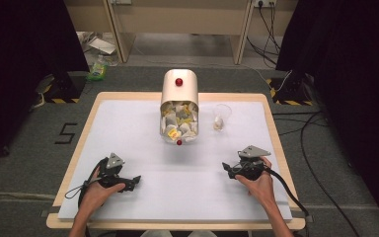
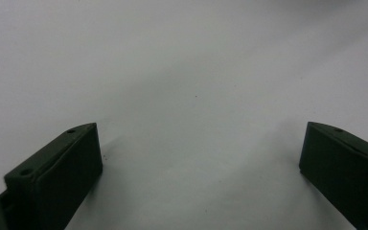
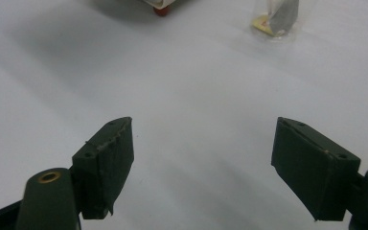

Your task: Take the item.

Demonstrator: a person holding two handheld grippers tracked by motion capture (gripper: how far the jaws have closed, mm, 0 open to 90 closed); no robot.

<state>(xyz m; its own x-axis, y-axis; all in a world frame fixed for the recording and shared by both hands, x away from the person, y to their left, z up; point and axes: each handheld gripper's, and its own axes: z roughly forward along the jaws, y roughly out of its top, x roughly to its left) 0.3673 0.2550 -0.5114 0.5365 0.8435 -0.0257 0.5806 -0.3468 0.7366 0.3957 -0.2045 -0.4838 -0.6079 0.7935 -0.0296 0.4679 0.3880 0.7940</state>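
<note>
Both grippers rest near the tabletop's front edge, left gripper [image 1: 134, 181] and right gripper [image 1: 225, 169], jaws wide, holding nothing. Bin [image 1: 179, 106] of sachets lies mid-table toward the back edge, long axis front-to-back, mouth facing the jaws. Cup [image 1: 221, 117] just right of it; right gripper nearer.

Plastic cup [image 3: 278, 19] beyond spread jaws

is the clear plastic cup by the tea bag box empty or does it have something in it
Not empty. The clear cup stands upright right of the tea bag box and holds what looks like one tea bag, seen through its wall in the right gripper view.
</note>
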